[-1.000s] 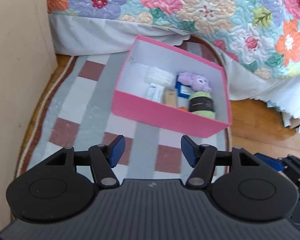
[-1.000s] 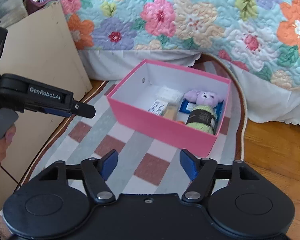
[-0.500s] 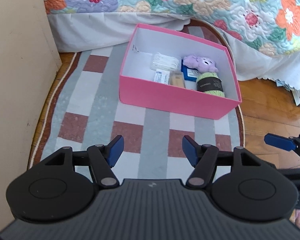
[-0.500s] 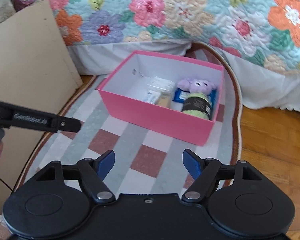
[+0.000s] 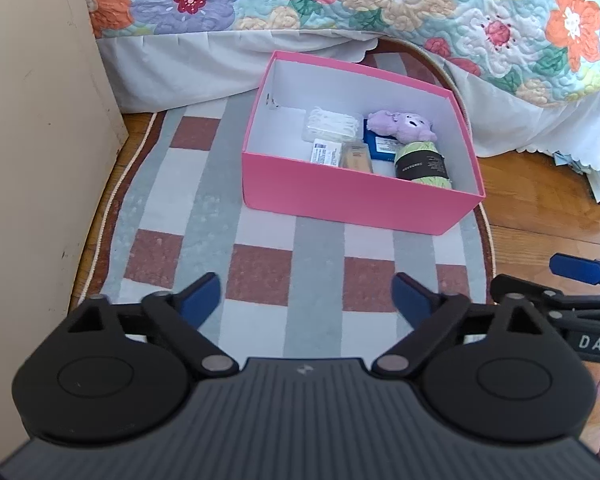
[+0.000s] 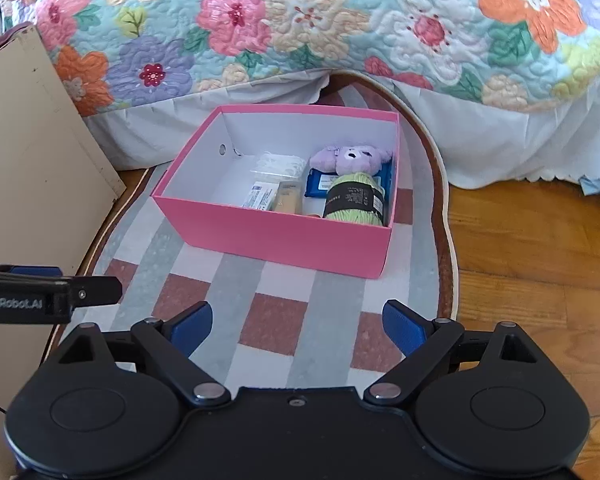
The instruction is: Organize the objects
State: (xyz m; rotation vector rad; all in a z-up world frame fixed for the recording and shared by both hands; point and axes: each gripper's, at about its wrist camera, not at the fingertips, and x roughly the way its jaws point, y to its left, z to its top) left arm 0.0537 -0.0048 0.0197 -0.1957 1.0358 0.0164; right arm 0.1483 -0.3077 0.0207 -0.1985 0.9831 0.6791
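On the checked rug (image 5: 316,280), between my two claws and the bed, sits the pink box (image 5: 352,196), its long axis running left to right and skewed a little, its open top facing up. I see, left to right inside it, a clear packet (image 5: 332,126), a small white carton (image 5: 326,152), a tan tube (image 5: 356,156), a blue pack (image 5: 382,148), a purple plush toy (image 5: 400,124) and a green ball of yarn (image 5: 422,164) lying on its side at the right end. My left claw (image 5: 306,296) has just been opening and stands wide apart with nothing between its fingers. My right claw (image 6: 296,320) likewise, empty over the rug.
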